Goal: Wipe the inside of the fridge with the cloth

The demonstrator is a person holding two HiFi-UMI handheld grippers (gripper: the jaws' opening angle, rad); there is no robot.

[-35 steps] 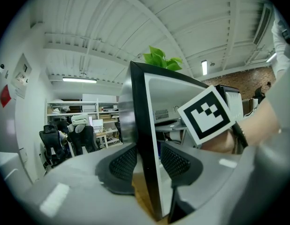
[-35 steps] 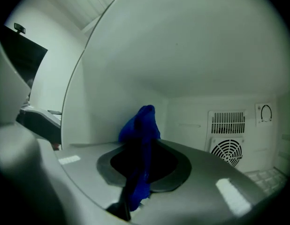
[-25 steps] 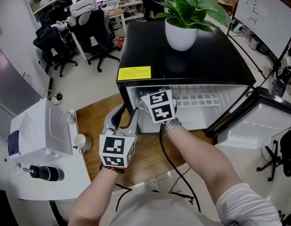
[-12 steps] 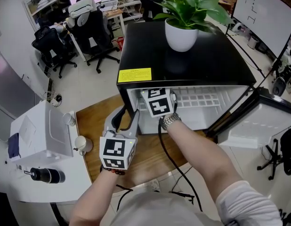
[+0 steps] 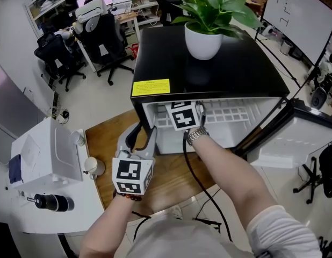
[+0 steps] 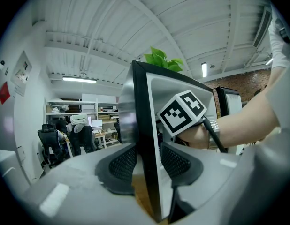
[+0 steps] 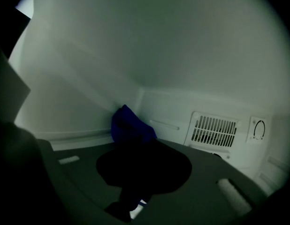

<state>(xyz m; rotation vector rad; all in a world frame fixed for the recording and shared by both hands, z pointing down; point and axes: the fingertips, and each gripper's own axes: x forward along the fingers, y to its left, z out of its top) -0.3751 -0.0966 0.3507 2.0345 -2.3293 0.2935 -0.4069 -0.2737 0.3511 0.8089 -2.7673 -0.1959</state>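
Wiping step in hand: right gripper (image 7: pixel 140 156) clenched on blue cloth (image 7: pixel 128 125) at the back-left inner corner of the fridge (image 5: pixel 219 69) (left gripper (image 6: pixel 146 161) clamps its front edge); next, probably sweep along the back wall.

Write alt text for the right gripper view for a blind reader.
The right claw, shut on a dark blue cloth, holds it near the back corner of a dim white fridge; a vent grille at right.
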